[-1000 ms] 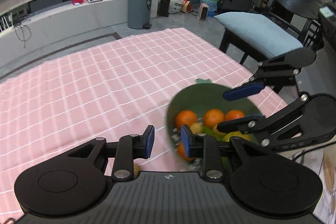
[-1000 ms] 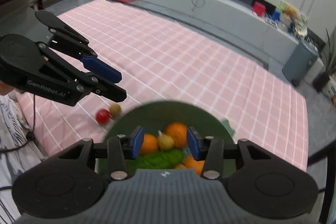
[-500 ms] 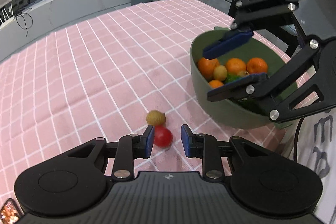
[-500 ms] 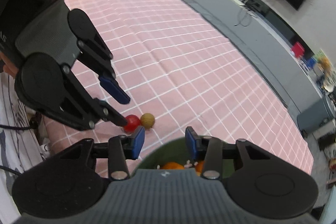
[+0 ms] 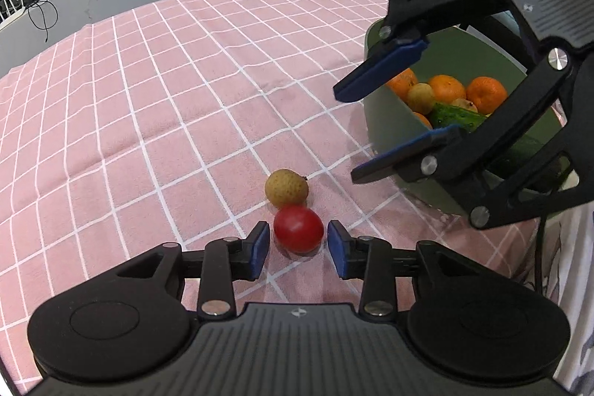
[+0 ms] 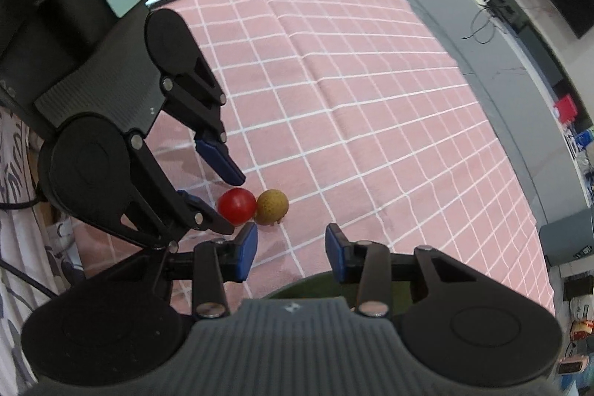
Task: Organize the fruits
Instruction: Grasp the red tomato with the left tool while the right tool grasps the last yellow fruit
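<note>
Fruits to sort: a red tomato-like fruit [image 5: 298, 228] and a tan bumpy one [image 5: 286, 187] lie touching each other on the pink checked table [image 5: 156, 106], just beside the green bowl [image 5: 389, 132] that holds oranges [image 5: 447, 88] and a cucumber [image 5: 458, 114]. My left tongs [image 5: 297, 245] are spread, one pad on each side of the red fruit, not yet touching it. My right tongs [image 6: 290, 253] are spread too and empty, held over the bowl's near rim.

To do this pick well, I judge I should push the left tongs a little further forward so the pads meet the widest part of the red fruit, then close gently; it looks smooth and round, so it could squirt out or nudge the tan one rolling. Lifting straight up should leave the neighbour alone.

From the right wrist view the bowl is nearly all hidden under the tongs' body; the bowl's far side is covered by the right tongs in the left view, so I cannot count what is inside
</note>
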Motion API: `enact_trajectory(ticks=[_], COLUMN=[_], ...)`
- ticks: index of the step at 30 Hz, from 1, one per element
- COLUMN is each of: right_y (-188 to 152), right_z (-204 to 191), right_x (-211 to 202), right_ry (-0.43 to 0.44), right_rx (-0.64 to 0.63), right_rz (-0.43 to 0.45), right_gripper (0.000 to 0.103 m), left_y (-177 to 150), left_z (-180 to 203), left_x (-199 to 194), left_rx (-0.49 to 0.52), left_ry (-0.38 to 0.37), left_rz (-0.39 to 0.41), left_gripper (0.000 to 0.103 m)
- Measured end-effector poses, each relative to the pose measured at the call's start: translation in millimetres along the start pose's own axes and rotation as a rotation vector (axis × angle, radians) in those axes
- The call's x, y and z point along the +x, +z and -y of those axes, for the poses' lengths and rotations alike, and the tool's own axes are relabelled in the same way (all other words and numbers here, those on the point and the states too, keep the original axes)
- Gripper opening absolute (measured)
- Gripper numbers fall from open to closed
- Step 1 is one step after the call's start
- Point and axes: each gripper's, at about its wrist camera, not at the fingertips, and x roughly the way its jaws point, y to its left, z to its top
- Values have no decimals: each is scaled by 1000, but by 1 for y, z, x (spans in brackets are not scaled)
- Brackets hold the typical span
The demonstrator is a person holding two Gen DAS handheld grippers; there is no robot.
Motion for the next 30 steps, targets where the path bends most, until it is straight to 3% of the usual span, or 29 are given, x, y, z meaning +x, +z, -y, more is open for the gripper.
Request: enact_trajectory(ticks=[11, 22, 24, 30], right_y=[12, 27, 29, 34], right_z=[4, -5, -5, -5], right_x=[13, 40, 47, 58], right_ry=[43, 79, 87, 92], right_rx=[-38, -35, -27, -13], right_rz=[-45, -103, -123, -145], right_gripper=[36, 33, 28, 28], left_y=[1, -8, -8, -9], left_z=[-9, -54, -57, -62], left_x=[2, -30, -31, -32], left_rx=[-31, -258, -283, -313], left_ry=[-3, 27, 24, 27], left_rz=[1, 56, 58, 63], left_gripper=[32, 32, 32, 32])
